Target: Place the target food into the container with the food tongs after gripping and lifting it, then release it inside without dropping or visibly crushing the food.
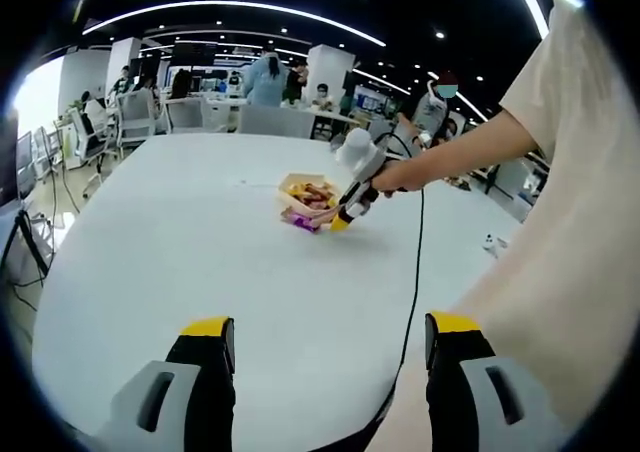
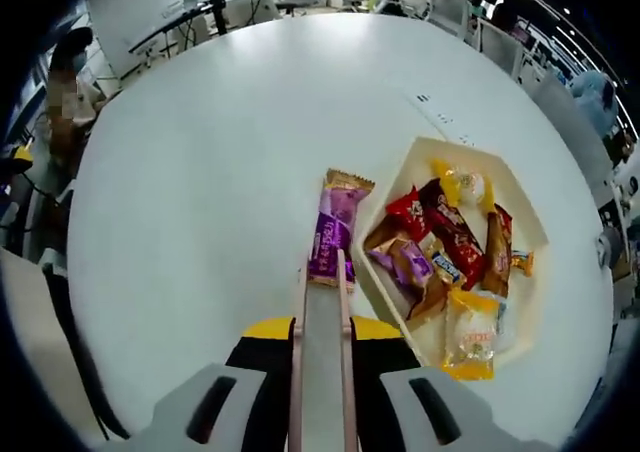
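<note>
Your right gripper point(image 2: 320, 272) fingers squeezing pale food tongs point(image 2: 321, 342), tips at purple candy wrapper point(image 2: 335, 234) on white tabletop point(image 2: 200, 192), beside cream snack-filled container point(image 2: 530, 222), left gripper point(image 1: 330, 357) fingers wide apart, holding nothing.

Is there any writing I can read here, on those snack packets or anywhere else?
None can be read.
Purple wrapper on the table: white print, too blurred.
Packets in the container: markings too small and blurred.
Background screens in the left gripper view: too small.

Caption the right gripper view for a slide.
Food tongs held in the right gripper reach a purple snack packet lying on the white table beside the snack-filled container.
</note>
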The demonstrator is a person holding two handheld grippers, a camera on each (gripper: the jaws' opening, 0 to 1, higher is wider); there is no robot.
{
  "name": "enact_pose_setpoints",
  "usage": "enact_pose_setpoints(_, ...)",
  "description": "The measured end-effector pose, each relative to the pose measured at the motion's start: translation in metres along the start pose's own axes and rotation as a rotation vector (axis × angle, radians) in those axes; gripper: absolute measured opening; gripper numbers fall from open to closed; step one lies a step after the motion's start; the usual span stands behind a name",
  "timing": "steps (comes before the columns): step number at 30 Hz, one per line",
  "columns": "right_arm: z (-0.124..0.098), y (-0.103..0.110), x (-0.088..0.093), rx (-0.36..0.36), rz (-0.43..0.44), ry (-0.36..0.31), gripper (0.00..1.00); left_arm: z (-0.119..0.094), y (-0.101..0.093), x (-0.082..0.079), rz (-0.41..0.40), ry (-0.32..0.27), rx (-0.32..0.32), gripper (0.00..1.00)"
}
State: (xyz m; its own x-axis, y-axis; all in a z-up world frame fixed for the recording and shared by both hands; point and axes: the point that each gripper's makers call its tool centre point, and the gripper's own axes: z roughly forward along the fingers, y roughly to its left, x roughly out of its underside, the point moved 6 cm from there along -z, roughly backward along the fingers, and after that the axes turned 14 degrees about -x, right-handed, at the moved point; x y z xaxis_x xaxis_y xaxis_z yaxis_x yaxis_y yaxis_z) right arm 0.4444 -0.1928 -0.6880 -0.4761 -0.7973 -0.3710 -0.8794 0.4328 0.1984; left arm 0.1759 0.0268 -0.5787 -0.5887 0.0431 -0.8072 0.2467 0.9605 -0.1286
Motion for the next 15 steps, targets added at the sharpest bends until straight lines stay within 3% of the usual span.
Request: enact_pose_setpoints(15,0.000,0.017,0.028,-0.057,-0.016,0.030,0.19,0.000,-0.001,0.001,0.003,-0.006,0.007,0.78)
